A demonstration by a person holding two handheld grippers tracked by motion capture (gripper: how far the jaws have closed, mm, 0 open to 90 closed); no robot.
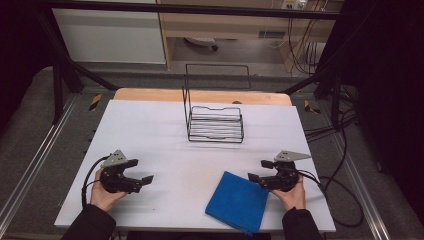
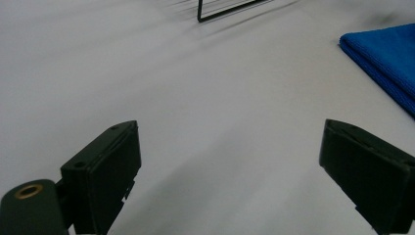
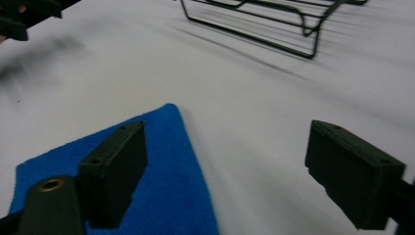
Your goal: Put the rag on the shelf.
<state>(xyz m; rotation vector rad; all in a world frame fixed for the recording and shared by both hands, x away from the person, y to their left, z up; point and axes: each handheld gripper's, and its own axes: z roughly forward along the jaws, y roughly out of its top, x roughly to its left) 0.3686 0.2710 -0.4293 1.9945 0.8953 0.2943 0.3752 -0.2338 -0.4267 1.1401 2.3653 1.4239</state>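
Note:
A folded blue cloth [image 1: 237, 201] lies flat near the front edge of the white table [image 1: 165, 145], right of centre. My right gripper [image 1: 261, 170] rests beside the cloth's right corner, open, jaws pointing left with nothing between them; in the right gripper view the blue cloth [image 3: 161, 166] lies under its left jaw. My left gripper [image 1: 141, 171] sits at the front left, open and empty, pointing right toward the cloth. In the left gripper view the blue cloth [image 2: 386, 58] shows at the far right. A black wire rack [image 1: 215, 117] stands at the back centre.
A wooden strip [image 1: 150, 94] runs along the table's far edge. Black frame posts and cables [image 1: 340, 130] flank the right side. Bare white surface spreads between the two grippers and the wire rack [image 3: 274, 24].

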